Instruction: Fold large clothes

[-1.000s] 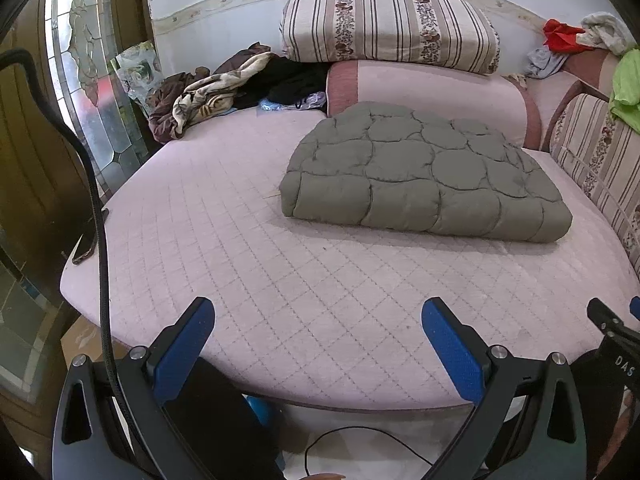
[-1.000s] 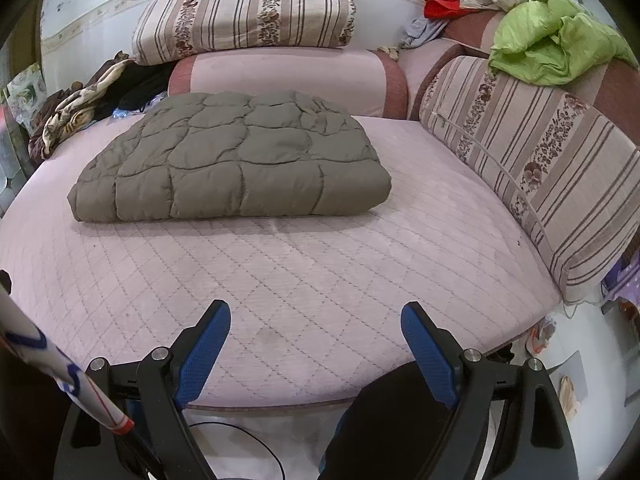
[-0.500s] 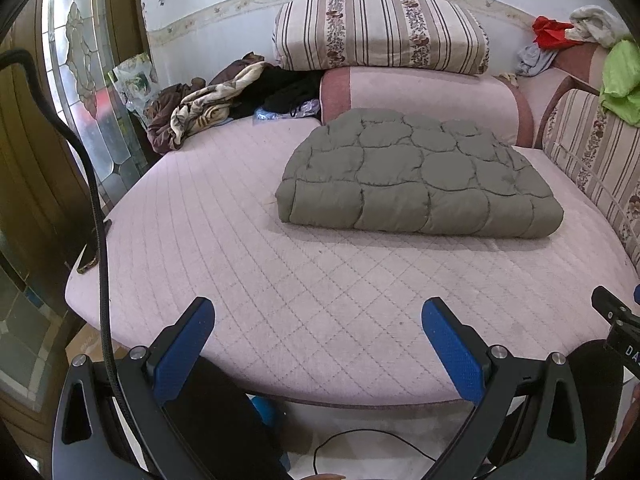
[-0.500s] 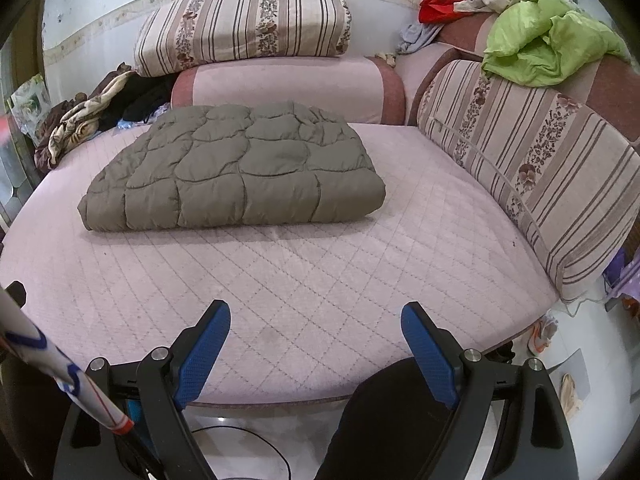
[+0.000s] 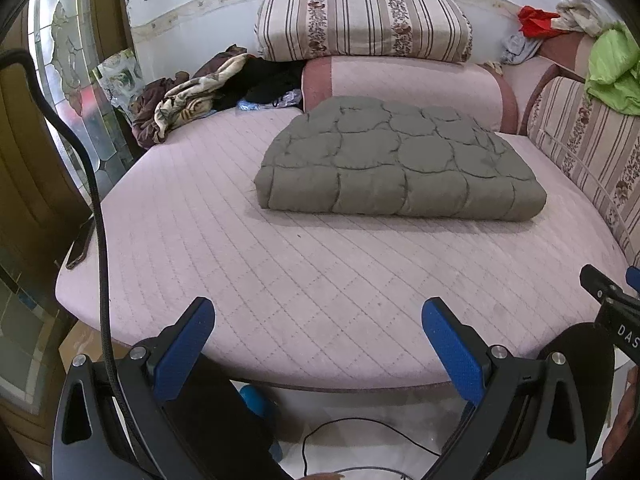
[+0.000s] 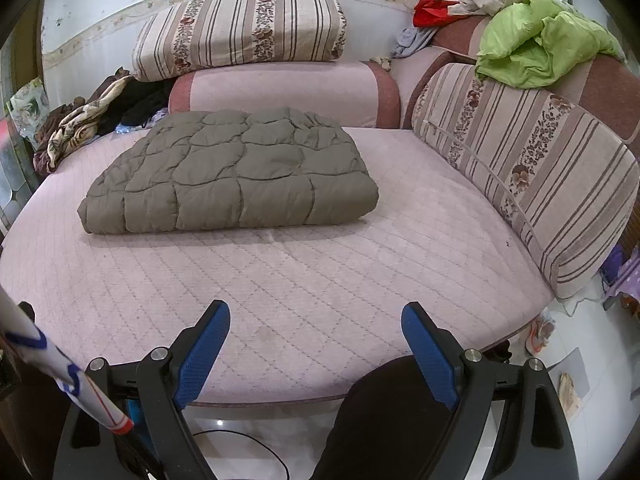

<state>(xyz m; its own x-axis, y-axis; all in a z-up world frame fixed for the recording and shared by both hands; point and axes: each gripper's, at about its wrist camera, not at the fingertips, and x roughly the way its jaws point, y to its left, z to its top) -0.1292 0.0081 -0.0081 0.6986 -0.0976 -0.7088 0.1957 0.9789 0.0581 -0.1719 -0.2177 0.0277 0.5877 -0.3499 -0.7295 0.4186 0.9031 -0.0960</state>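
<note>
Lying well ahead of both released, empty jaws, the folded quilt runs crosswise on the bed; neither left gripper nor right gripper looks nearer.

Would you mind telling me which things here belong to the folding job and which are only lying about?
Part of the job:
- grey quilted garment, lying folded on the pink bed
- left gripper and right gripper, both open, holding nothing

Just lying about:
- green cloth on the striped backrest
- red cloth
- heap of brown and patterned clothes
- striped pillow
</note>
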